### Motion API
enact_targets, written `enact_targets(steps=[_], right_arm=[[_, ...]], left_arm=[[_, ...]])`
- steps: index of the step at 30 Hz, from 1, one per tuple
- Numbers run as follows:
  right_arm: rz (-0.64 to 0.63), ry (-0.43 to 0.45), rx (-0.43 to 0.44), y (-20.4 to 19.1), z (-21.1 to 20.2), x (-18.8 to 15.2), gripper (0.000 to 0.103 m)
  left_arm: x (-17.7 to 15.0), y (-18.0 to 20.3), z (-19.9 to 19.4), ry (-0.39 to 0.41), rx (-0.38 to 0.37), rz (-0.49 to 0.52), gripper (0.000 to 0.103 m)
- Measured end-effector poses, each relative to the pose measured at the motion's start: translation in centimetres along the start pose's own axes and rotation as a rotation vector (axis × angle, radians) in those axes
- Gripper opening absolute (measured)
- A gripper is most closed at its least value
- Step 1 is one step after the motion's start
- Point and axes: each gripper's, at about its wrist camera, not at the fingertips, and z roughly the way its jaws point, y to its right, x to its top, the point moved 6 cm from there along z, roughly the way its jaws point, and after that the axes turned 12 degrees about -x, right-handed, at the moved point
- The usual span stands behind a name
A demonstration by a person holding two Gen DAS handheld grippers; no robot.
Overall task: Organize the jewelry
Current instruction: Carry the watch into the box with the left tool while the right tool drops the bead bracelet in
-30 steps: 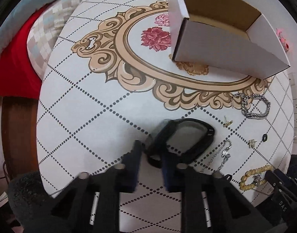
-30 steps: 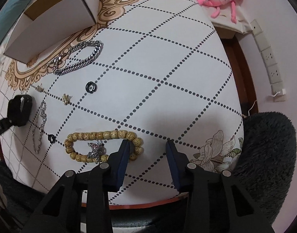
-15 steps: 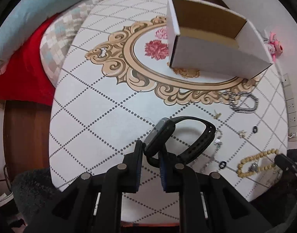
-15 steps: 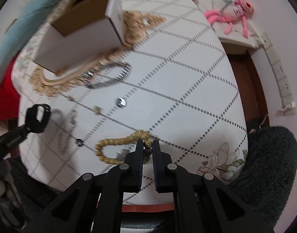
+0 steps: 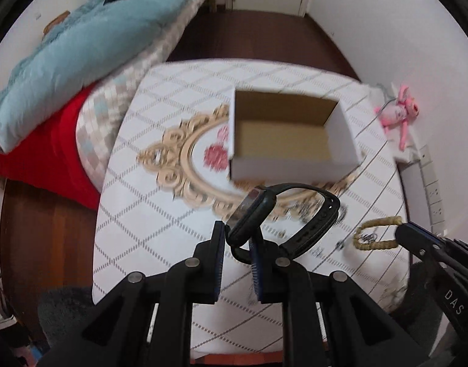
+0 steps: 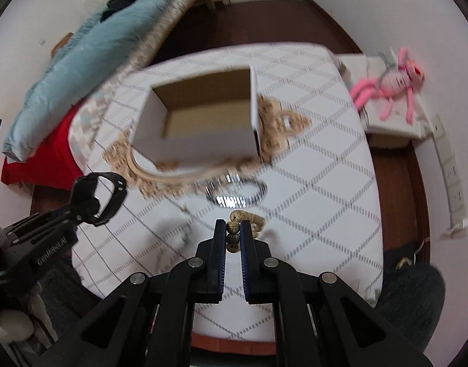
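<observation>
Both claws have risen off the tabletop [image 5: 148, 214] since half a second ago, each carrying its piece. Left claw [image 5: 237, 238] grips the black watch [image 5: 282, 214] at centre frame, below the open box [image 5: 282, 140]. Right claw [image 6: 233, 232] pinches the bead bracelet [image 6: 238, 218] at centre frame, above the silver chain [image 6: 234, 195].

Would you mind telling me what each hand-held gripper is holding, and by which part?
Left hand-held gripper: black smartwatch, by its strap beside the face. Right hand-held gripper: bead bracelet, by a few beads.
</observation>
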Motion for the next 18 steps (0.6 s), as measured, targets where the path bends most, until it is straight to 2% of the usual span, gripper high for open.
enact_targets(steps=[3,10,13,18], right_arm=[[0.003,0.062,0.042,-0.5,-1.5,3.0,0.009],[-0.02,0.129,0.057,-1.5,-3.4,9.3,0.009],[-0.027,0.124,0.066,-1.9,-2.6,11.6,0.009],[-0.031,0.055,0.108,-2.7,1.0,14.2,0.009]], left_arm=[[2.3,0.6,-0.5,0.034,-0.01,0.013,0.013],[7.2,1.0,0.0,0.059,-0.039,0.022,0.013],[9.0,0.6,1.6,0.035,-0.048,0.018,0.013],[10.7,0.0,4.4,-0.021,-0.069,0.008,0.013]])
